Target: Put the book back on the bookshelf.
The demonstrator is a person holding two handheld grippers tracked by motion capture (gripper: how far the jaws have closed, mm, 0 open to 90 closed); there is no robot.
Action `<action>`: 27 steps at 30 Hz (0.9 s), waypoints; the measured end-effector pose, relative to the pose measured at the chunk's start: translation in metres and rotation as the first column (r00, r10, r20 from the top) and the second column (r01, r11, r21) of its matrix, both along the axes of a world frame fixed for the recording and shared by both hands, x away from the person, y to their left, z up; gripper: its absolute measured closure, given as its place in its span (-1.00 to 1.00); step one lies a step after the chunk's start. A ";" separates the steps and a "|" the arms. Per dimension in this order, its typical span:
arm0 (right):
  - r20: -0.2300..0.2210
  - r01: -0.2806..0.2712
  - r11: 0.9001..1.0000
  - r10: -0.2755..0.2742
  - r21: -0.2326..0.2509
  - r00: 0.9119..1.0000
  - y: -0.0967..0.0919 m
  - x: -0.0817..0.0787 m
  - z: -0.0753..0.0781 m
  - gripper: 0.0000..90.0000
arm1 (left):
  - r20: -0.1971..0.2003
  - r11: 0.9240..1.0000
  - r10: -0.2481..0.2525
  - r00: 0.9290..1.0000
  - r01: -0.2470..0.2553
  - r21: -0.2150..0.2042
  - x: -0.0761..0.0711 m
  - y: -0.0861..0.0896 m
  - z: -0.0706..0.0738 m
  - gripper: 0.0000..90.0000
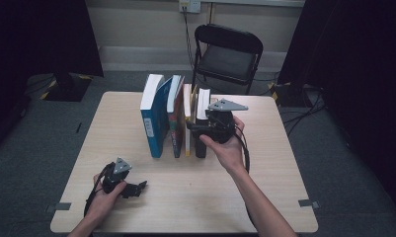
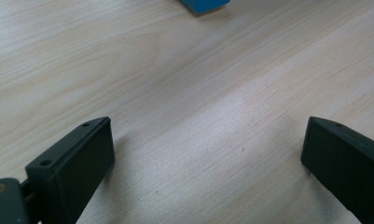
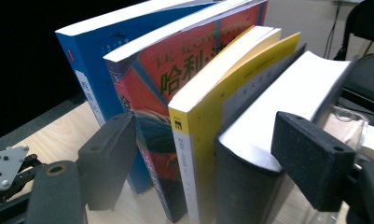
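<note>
black book sits between the right tool's jaws, seemingly untouched.

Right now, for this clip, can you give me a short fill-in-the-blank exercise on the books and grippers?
1. The row holds ____ upright books.
2. The book at the row's left end is ____.
3. The right gripper is at the ____ book.
4. The left gripper has fingers that stand ____ over the table.

Missing words: four; blue; black; open
</note>
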State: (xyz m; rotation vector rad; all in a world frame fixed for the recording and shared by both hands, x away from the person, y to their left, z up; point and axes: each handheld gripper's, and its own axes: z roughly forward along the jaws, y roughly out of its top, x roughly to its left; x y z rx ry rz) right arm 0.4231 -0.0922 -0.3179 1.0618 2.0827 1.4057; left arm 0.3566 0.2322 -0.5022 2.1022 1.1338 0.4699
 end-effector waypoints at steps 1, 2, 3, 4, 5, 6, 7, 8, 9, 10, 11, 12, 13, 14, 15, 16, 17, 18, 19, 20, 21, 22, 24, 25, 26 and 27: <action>0.003 0.003 1.000 -0.003 0.002 1.000 -0.001 -0.002 0.000 -0.52 | 0.000 1.000 0.000 1.000 0.000 0.000 0.000 0.000 0.000 -0.95; 0.009 0.003 1.000 -0.003 0.006 1.000 -0.003 -0.004 0.000 -0.52 | 0.000 1.000 0.000 1.000 0.000 0.000 0.000 0.000 0.000 -0.95; 0.012 0.007 1.000 -0.007 0.003 1.000 -0.006 -0.007 0.000 -0.52 | 0.000 1.000 0.000 1.000 0.000 0.000 0.000 0.000 0.000 -0.95; 0.012 0.007 1.000 -0.007 0.003 1.000 -0.006 -0.007 0.000 -0.52 | 0.000 1.000 0.000 1.000 0.000 0.000 0.000 0.000 0.000 -0.95; 0.009 0.017 1.000 -0.017 0.000 1.000 -0.008 -0.010 -0.001 -0.55 | 0.000 1.000 0.001 1.000 -0.001 0.000 0.000 0.000 0.000 -0.95; 0.010 0.023 1.000 -0.023 0.005 1.000 -0.010 -0.012 -0.002 -0.54 | 0.000 1.000 0.001 1.000 -0.001 0.000 0.000 0.000 0.000 -0.95; 0.010 0.023 1.000 -0.023 0.005 1.000 -0.010 -0.012 -0.002 -0.54 | 0.000 1.000 0.001 1.000 -0.001 0.000 0.000 0.000 0.000 -0.95; 0.004 0.026 1.000 -0.026 -0.002 1.000 -0.013 -0.014 -0.005 -0.55 | 0.000 1.000 0.002 1.000 -0.002 -0.001 0.000 0.000 0.000 -0.95; 0.000 0.028 1.000 -0.028 -0.002 1.000 -0.015 -0.014 -0.006 -0.55 | 0.000 1.000 0.001 1.000 -0.001 0.000 0.000 0.000 0.000 -0.95; -0.006 0.026 1.000 -0.026 0.000 1.000 -0.017 -0.014 -0.008 -0.56 | 0.000 1.000 0.001 1.000 -0.001 0.000 0.000 0.000 0.000 -0.95; -0.010 0.029 1.000 -0.029 -0.003 1.000 -0.020 -0.014 -0.010 -0.57 | -0.001 1.000 0.002 1.000 -0.002 0.000 0.000 0.000 0.000 -0.95; -0.015 0.032 0.999 -0.032 -0.003 0.999 -0.022 -0.014 -0.012 -0.58 | -0.001 1.000 0.003 1.000 -0.003 0.000 0.000 0.000 0.000 -0.95; -0.020 0.032 0.999 -0.032 -0.002 0.999 -0.025 -0.015 -0.015 -0.59 | -0.001 1.000 0.003 1.000 -0.003 0.000 0.000 0.000 0.000 -0.95; -0.029 0.036 0.999 -0.036 -0.003 0.999 -0.028 -0.015 -0.018 -0.59 | -0.001 1.000 0.003 1.000 -0.003 0.000 0.000 0.000 0.000 -0.95; -0.037 0.041 0.999 -0.041 -0.003 0.998 -0.031 -0.016 -0.020 -0.61 | -0.001 1.000 0.006 1.000 -0.006 0.002 0.000 0.000 0.000 -0.95; -0.041 0.039 0.999 -0.040 -0.005 0.998 -0.034 -0.017 -0.023 -0.61 | -0.001 1.000 0.006 1.000 -0.006 0.002 0.000 0.000 0.000 -0.96; -0.047 0.042 0.999 -0.042 -0.006 0.998 -0.037 -0.018 -0.026 -0.61 | -0.001 1.000 0.017 1.000 -0.017 0.001 0.000 0.001 0.000 -0.96; -0.051 0.047 0.999 -0.047 -0.005 0.998 -0.041 -0.020 -0.029 -0.62 | -0.001 1.000 0.022 1.000 -0.022 0.003 0.000 0.001 0.000 -0.96; -0.059 0.049 0.999 -0.050 -0.006 0.997 -0.045 -0.021 -0.031 -0.63 | -0.001 1.000 0.022 1.000 -0.022 0.004 0.000 0.001 0.000 -0.96; -0.059 0.049 0.999 -0.050 -0.006 0.997 -0.045 -0.021 -0.031 -0.63 | -0.001 1.000 0.022 1.000 -0.022 0.004 0.000 0.001 0.000 -0.96; -0.069 0.052 0.999 -0.052 -0.002 0.996 -0.049 -0.022 -0.034 -0.66 | -0.001 1.000 0.023 1.000 -0.023 0.003 0.000 0.002 0.000 -0.96; -0.080 0.059 0.998 -0.058 0.006 0.995 -0.055 -0.024 -0.037 -0.66 | -0.001 1.000 0.024 1.000 -0.024 0.003 0.000 0.002 0.000 -0.96; -0.093 0.076 0.997 -0.075 0.006 0.993 -0.068 -0.029 -0.045 -0.66 | 0.000 1.000 0.027 1.000 -0.027 0.002 0.000 0.002 0.000 -0.96; -0.100 0.085 0.996 -0.084 0.008 0.991 -0.073 -0.030 -0.048 -0.66 | 0.000 1.000 0.027 1.000 -0.027 0.002 0.000 0.002 0.000 -0.96; -0.111 0.094 0.996 -0.093 0.006 0.989 -0.078 -0.032 -0.052 -0.66 | 0.000 1.000 0.027 1.000 -0.027 0.001 0.000 0.002 0.000 -0.96; -0.118 0.103 0.995 -0.102 0.002 0.988 -0.083 -0.034 -0.056 -0.66 | 0.000 1.000 0.027 1.000 -0.027 0.002 0.000 0.002 0.000 -0.96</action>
